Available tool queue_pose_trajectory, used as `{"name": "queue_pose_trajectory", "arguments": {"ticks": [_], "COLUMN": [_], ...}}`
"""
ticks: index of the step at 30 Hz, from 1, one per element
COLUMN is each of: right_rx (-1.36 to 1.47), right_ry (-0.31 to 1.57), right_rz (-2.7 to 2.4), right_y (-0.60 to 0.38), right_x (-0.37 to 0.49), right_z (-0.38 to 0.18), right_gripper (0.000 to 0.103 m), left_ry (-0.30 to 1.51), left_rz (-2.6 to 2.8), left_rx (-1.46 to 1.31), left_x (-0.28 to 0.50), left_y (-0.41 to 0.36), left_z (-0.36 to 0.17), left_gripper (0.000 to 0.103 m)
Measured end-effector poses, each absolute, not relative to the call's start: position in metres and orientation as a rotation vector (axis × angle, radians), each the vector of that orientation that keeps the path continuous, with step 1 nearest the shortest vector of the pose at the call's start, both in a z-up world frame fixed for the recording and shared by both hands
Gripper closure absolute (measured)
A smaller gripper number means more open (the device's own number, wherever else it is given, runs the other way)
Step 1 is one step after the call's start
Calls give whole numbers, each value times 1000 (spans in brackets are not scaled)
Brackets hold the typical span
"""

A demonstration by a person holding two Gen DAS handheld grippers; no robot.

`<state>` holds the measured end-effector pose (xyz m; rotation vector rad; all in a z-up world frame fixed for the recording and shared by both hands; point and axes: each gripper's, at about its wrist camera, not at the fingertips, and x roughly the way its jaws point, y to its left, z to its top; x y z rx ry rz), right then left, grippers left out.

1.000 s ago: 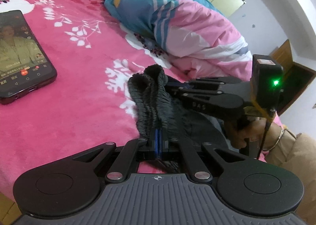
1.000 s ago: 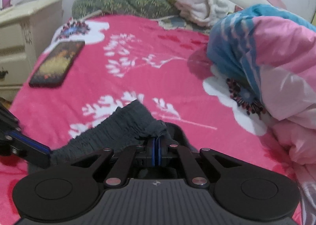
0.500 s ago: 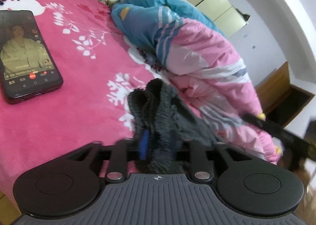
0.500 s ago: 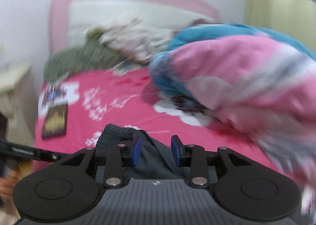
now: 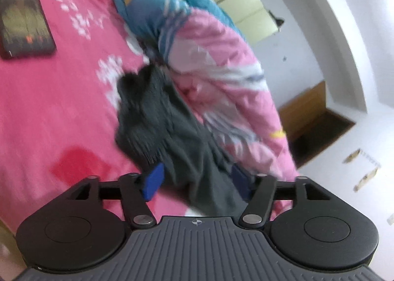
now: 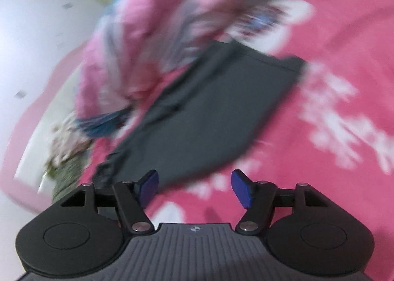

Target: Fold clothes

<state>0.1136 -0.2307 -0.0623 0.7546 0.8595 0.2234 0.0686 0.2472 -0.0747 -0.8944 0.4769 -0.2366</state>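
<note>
Through my left wrist camera, my left gripper (image 5: 197, 180) has its blue pads standing apart, the jaws having just been opening; the dark grey garment (image 5: 162, 121) lies loose between them on the pink floral bedspread (image 5: 56, 108), and neither pad presses on it. The cloth runs up toward twelve o'clock, bunched at its far end. A rolled pink and blue quilt (image 5: 209, 59) lies against it from one to three o'clock, and a phone (image 5: 24, 20) rests at ten o'clock, well apart from the garment. Through my right wrist camera, heavily blurred, my right gripper (image 6: 194, 187) likewise has its pads spread, jaws just opened, with only bedspread (image 6: 344, 59) between them. The garment (image 6: 211, 118) lies flat at twelve o'clock, its near edge just beside my left-hand pad, the quilt (image 6: 138, 34) touching it at eleven o'clock.
</note>
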Motion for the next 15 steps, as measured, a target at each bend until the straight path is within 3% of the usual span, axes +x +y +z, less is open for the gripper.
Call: {"name": "queue_pose_trajectory", "arguments": {"ticks": [3, 6, 15], "right_rx": [794, 820, 875], "right_ry": [875, 809, 647], "right_rz": [200, 204, 102], "right_y": [-234, -234, -248], "right_x": [131, 150, 202], "right_z": [-82, -85, -95], "right_gripper": [34, 23, 24], "left_ry": [523, 511, 432], "left_rz": [-166, -85, 100], "left_rx": [-891, -972, -928], "left_x": [78, 90, 119], "left_y": [233, 235, 223], "left_z": [-82, -92, -85], "left_gripper": [34, 34, 35]}}
